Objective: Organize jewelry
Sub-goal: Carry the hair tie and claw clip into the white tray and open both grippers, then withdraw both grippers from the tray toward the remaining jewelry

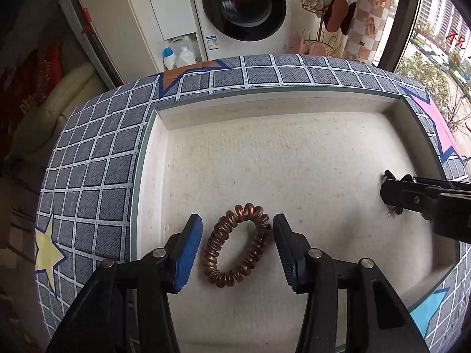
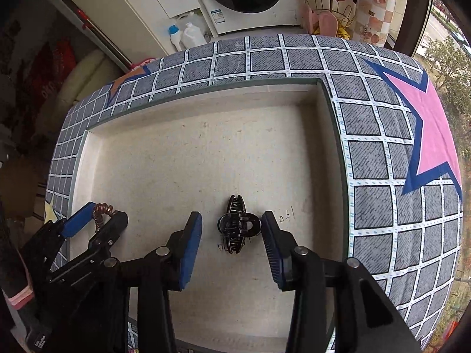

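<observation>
A copper spiral hair tie (image 1: 237, 245) lies on the white floor of a shallow tray (image 1: 294, 147). My left gripper (image 1: 238, 248) is open, its blue-padded fingers on either side of the tie, not touching it. A black claw hair clip (image 2: 237, 225) lies in the same tray (image 2: 206, 147). My right gripper (image 2: 232, 245) is open around the clip; its right finger is very near the clip's loop. The right gripper shows at the right edge of the left wrist view (image 1: 394, 198). The left gripper (image 2: 94, 219) and part of the tie (image 2: 101, 210) show in the right wrist view.
The tray rests on a grey checked cloth with coloured stars (image 2: 397, 147). Its raised rim (image 1: 265, 91) runs along the far and side edges. Beyond the cloth stand a washing machine (image 1: 244, 6), detergent bottles (image 1: 176, 56) and a wire rack (image 1: 323, 38).
</observation>
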### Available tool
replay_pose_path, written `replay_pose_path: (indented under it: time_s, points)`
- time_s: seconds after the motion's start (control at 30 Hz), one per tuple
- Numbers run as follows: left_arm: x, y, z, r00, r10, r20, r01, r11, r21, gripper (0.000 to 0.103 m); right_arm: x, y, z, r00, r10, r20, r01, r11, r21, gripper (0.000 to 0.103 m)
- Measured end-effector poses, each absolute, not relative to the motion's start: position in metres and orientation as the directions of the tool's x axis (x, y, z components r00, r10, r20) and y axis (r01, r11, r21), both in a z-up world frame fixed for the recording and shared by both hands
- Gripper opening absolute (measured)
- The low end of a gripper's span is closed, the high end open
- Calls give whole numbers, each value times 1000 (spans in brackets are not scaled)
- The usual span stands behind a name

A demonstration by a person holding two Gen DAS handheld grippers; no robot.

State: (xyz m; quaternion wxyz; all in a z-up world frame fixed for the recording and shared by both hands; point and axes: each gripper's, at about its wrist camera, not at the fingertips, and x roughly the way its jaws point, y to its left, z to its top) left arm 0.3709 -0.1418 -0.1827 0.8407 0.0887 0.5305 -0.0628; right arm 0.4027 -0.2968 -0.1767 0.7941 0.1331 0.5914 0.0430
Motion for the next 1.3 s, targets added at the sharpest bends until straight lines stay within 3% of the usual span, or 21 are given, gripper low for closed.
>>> replay_pose_path:
  time_s: [0.03, 0.1, 0.13, 0.17, 0.27, 0.5, 0.6, 0.63, 0.93, 1.3]
  points:
    - [370, -141, -180, 432, -20, -902, 201, 977, 75, 62, 402, -299, -177, 297, 234, -926, 104, 956, 275, 60]
    - [369, -140, -175, 439, -36, -898, 203, 977, 60, 67, 400, -305, -175, 309, 271, -912, 134, 936, 324, 61]
    - [367, -140, -171, 445, -40, -895, 203, 978, 57, 79, 399, -309, -173, 318, 287, -904, 150, 926, 346, 61]
    - [365, -139, -166, 459, -35, -888, 196, 979, 62, 103, 398, -312, -171, 328, 299, -896, 160, 917, 365, 66]
    - [359, -138, -151, 507, -29, -862, 190, 979, 78, 103, 395, -315, -158, 361, 319, -877, 165, 903, 396, 76]
    - [334, -121, -121, 534, -52, -844, 186, 981, 57, 103, 377, -318, -125, 438, 344, -831, 167, 877, 451, 83]
    - [315, -109, -108, 541, -60, -839, 187, 981, 50, 103, 364, -319, -113, 470, 351, -810, 171, 864, 473, 94]
    - [308, -104, -105, 541, -58, -839, 186, 981, 52, 103, 359, -320, -110, 477, 355, -804, 173, 859, 482, 103]
    - [236, -65, -112, 503, 10, -864, 164, 981, 106, 103, 319, -318, -91, 491, 316, -812, 181, 874, 450, 103]
    - [179, -53, -152, 377, -25, -926, 270, 959, 84, 103, 257, -282, -112, 321, 289, -902, 182, 916, 359, 103]
